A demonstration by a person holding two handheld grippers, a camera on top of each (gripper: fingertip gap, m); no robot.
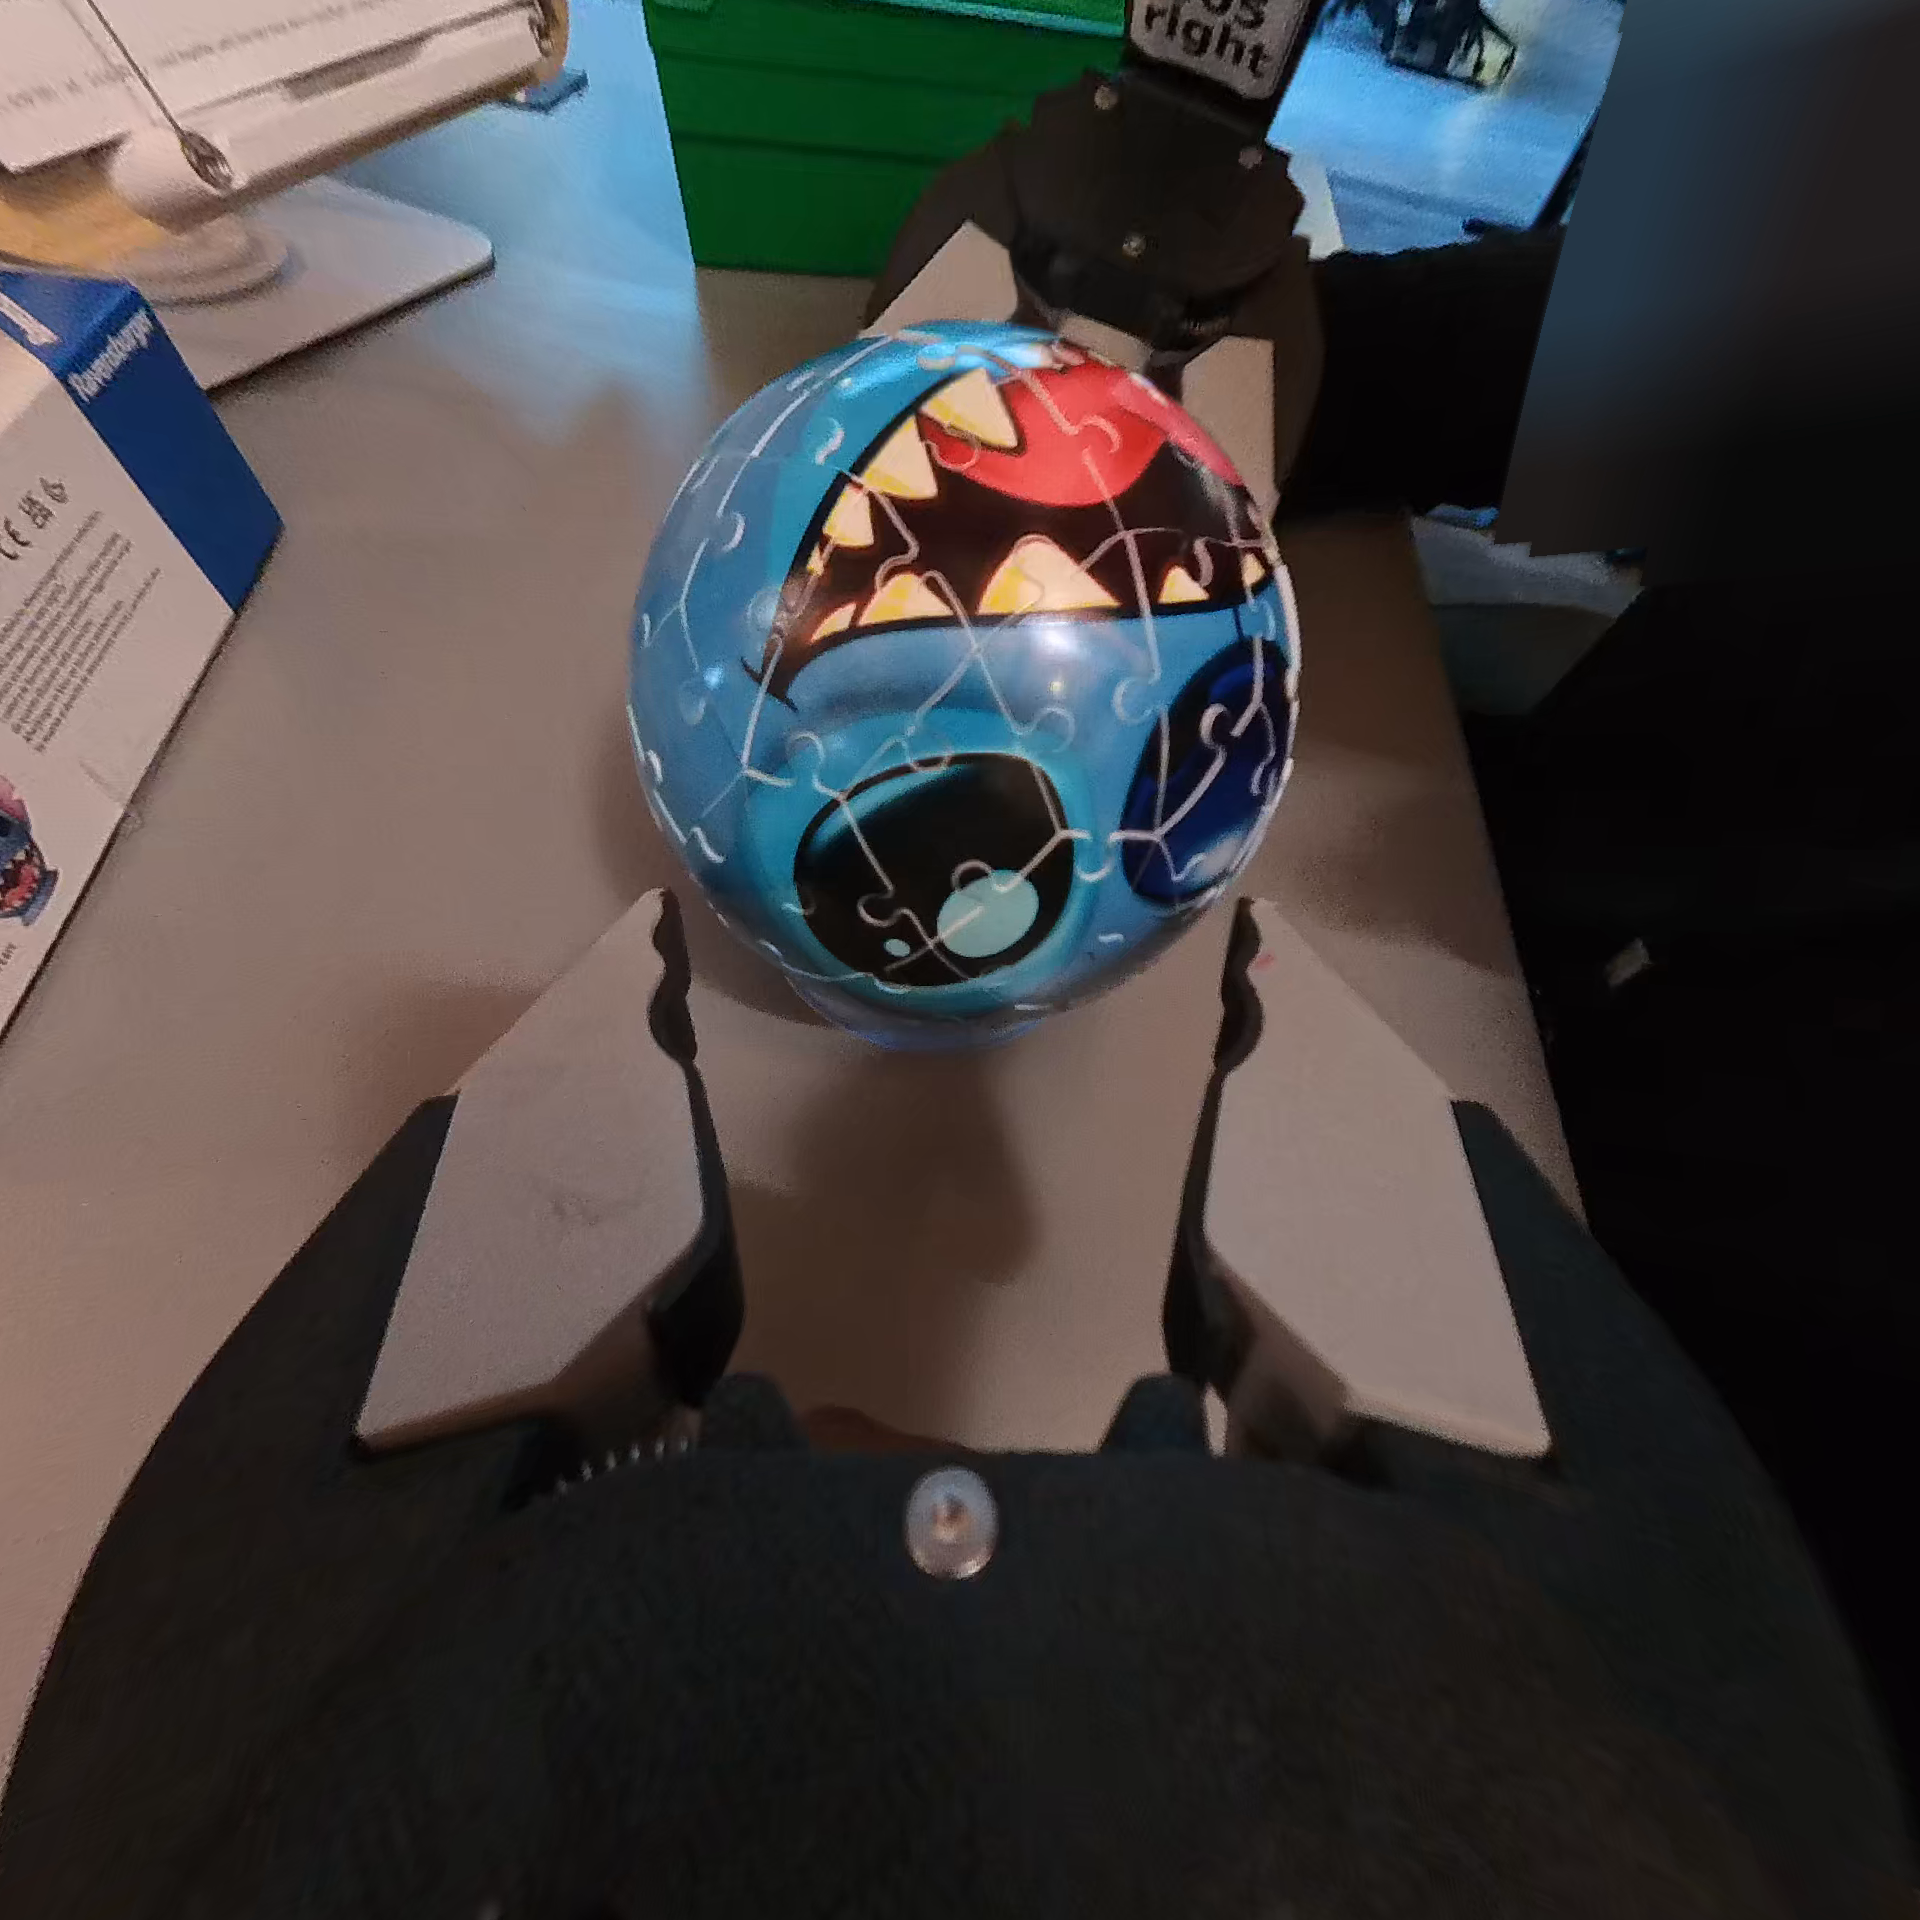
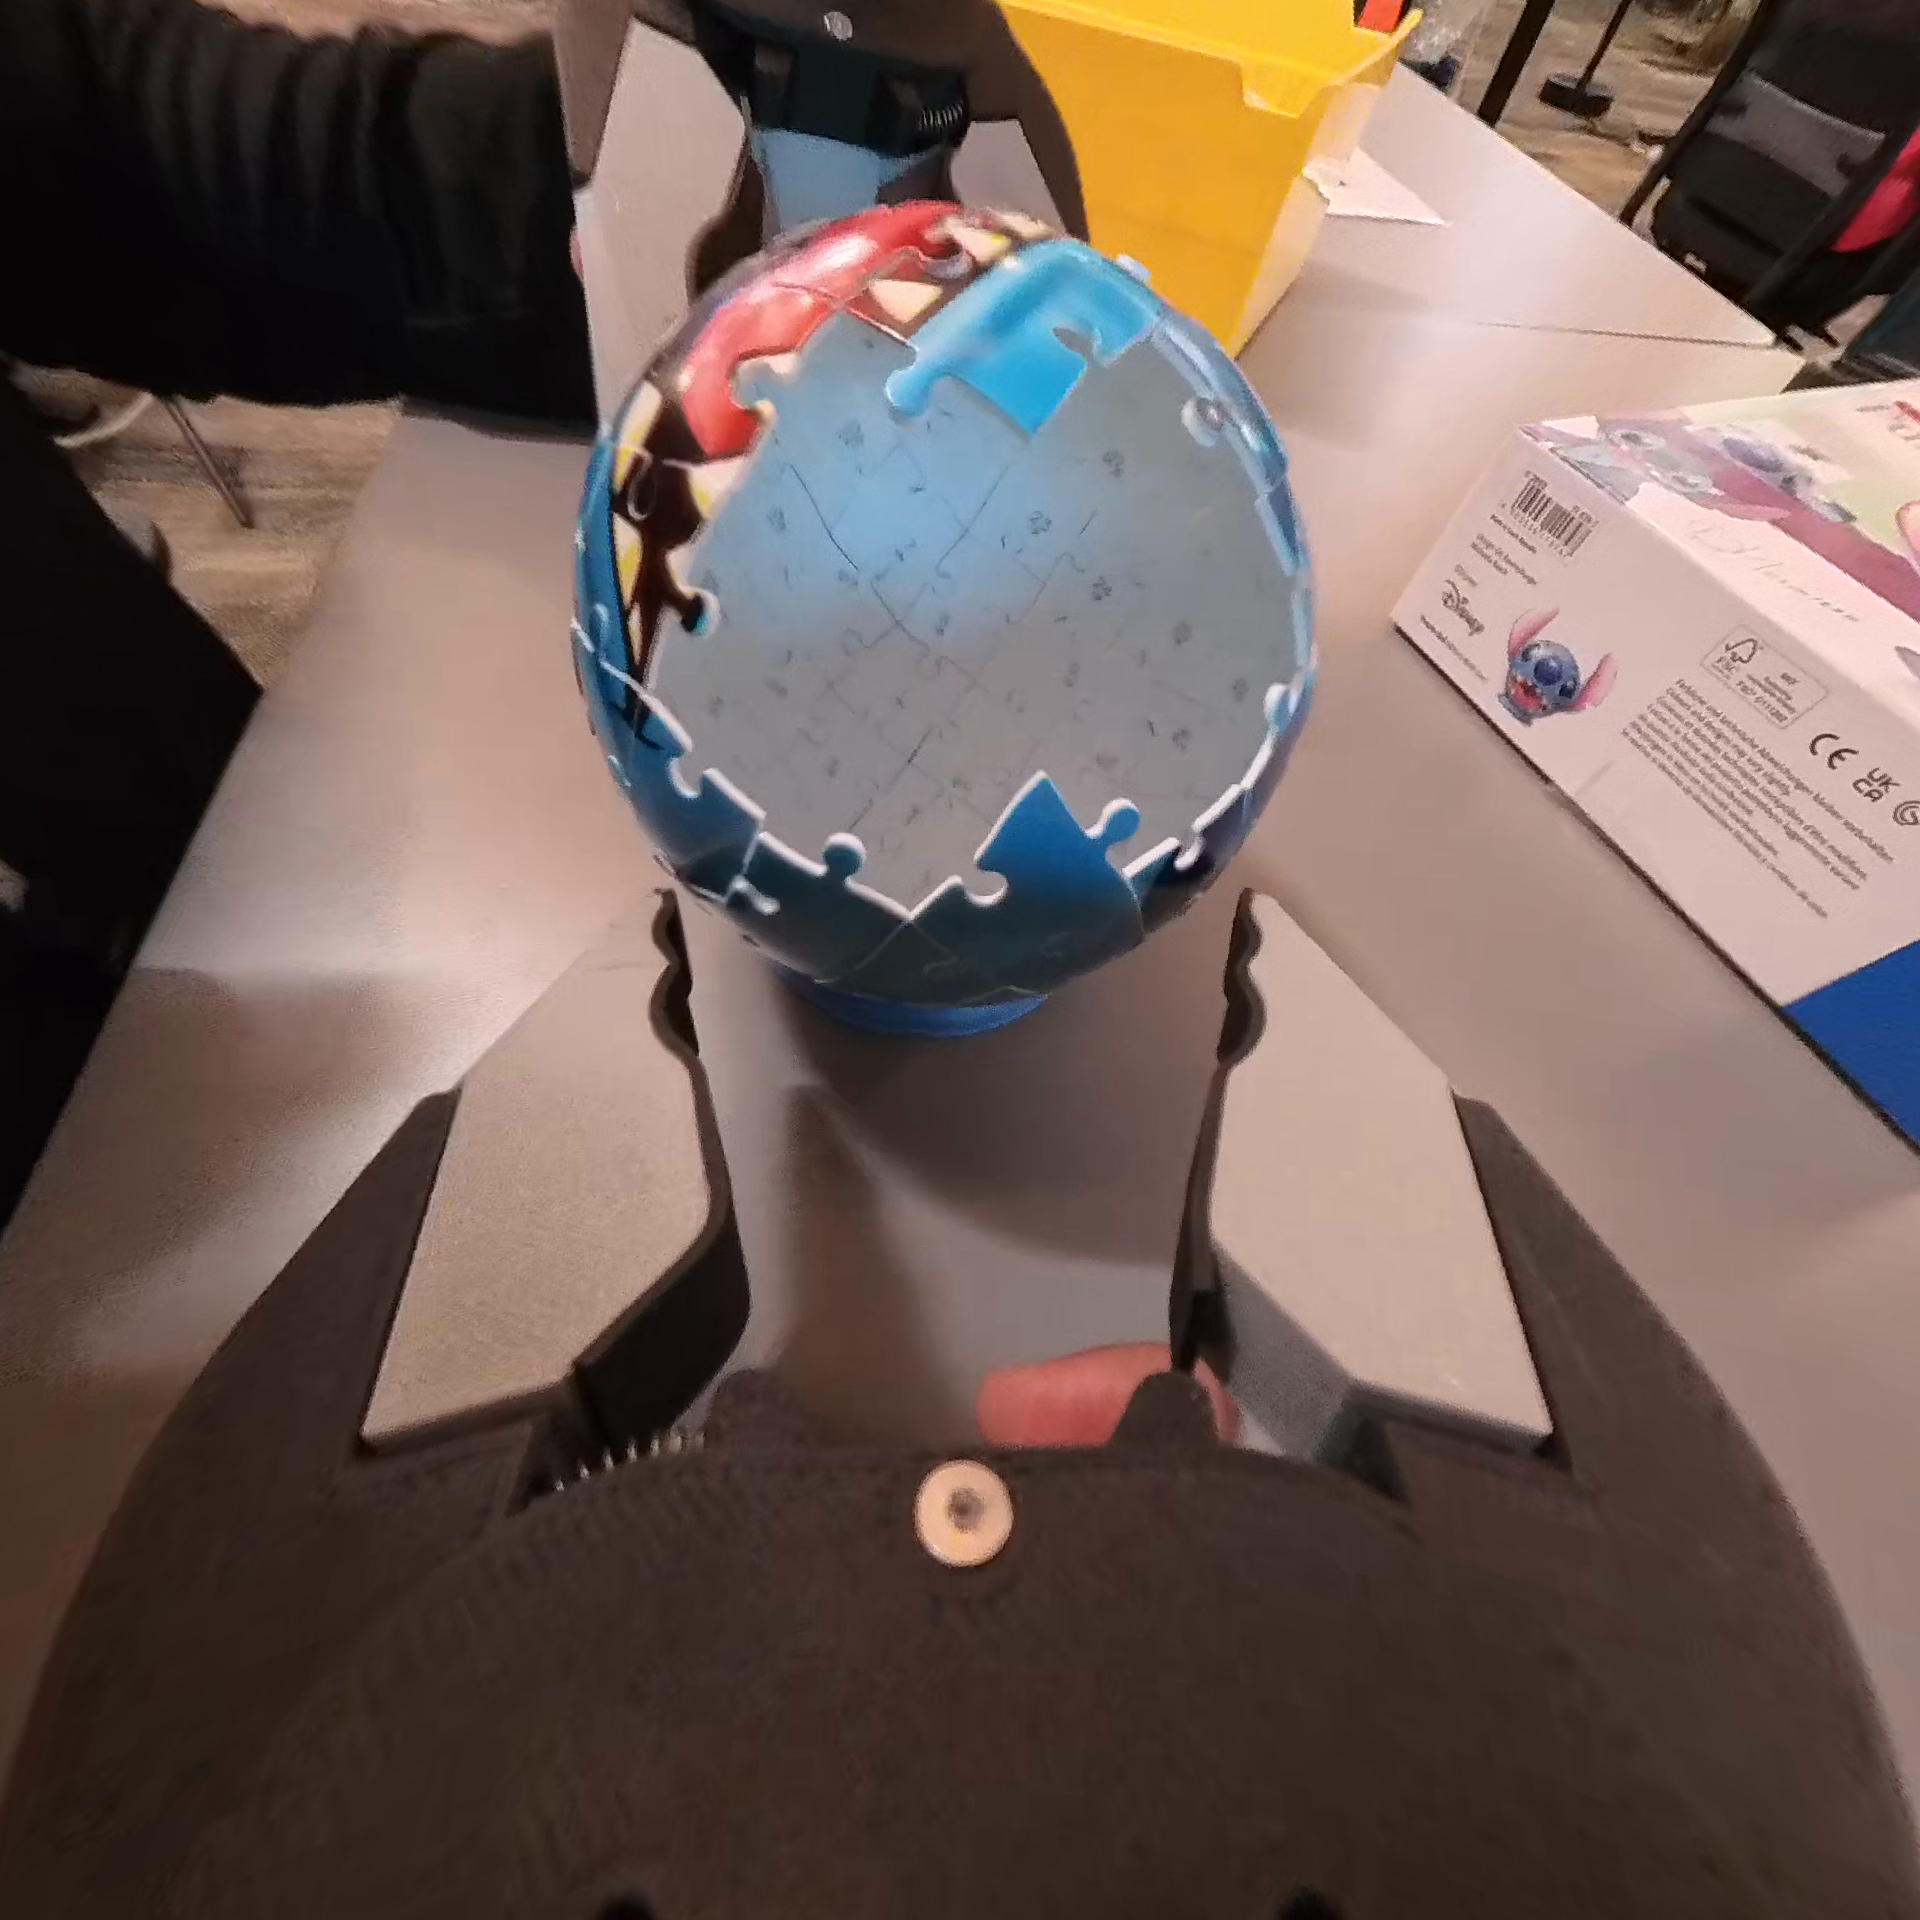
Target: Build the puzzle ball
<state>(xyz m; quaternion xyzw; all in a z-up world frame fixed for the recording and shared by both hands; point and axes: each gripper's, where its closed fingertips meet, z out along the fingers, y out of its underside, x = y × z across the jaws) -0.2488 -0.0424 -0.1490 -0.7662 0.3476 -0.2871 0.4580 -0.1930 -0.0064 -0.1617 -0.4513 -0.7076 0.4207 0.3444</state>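
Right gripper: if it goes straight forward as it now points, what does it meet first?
Probably the puzzle ball, on its open, unfinished side. The right gripper is open and the ball stands just ahead, between its fingertips' line.

Wrist cams face each other, close in — both share puzzle ball (image 1: pixel 961 675) (image 2: pixel 935 634) btwn them.

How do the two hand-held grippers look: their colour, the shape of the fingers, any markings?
Both the left gripper and the right gripper are matte black, with two tapered fingers notched on the inner edges, a visible spring and a silver rivet. The right one carries a white label. A dark sleeve shows.
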